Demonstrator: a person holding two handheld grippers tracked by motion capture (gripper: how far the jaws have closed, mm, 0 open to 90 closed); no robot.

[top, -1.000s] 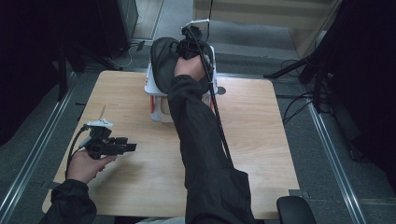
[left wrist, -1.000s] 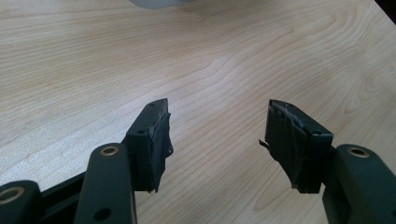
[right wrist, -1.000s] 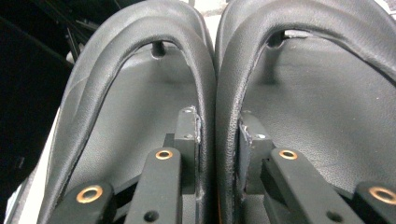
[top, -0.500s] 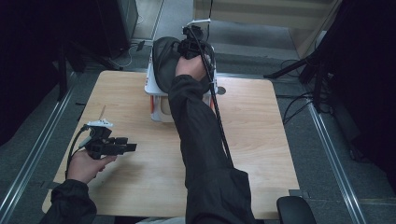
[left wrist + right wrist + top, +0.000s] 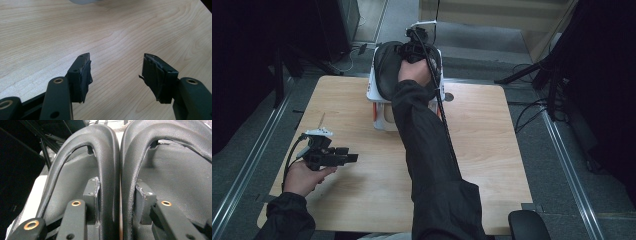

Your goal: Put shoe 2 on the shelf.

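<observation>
The pair of black leather sandals (image 5: 117, 170) sits atop the white box (image 5: 373, 87) at the table's (image 5: 492, 150) far edge. The right gripper's (image 5: 414, 42) fingers (image 5: 91, 195), just opening, straddle both inner straps; release looks nearly done. The left gripper (image 5: 116, 72) waits, spread, holding nothing.
</observation>
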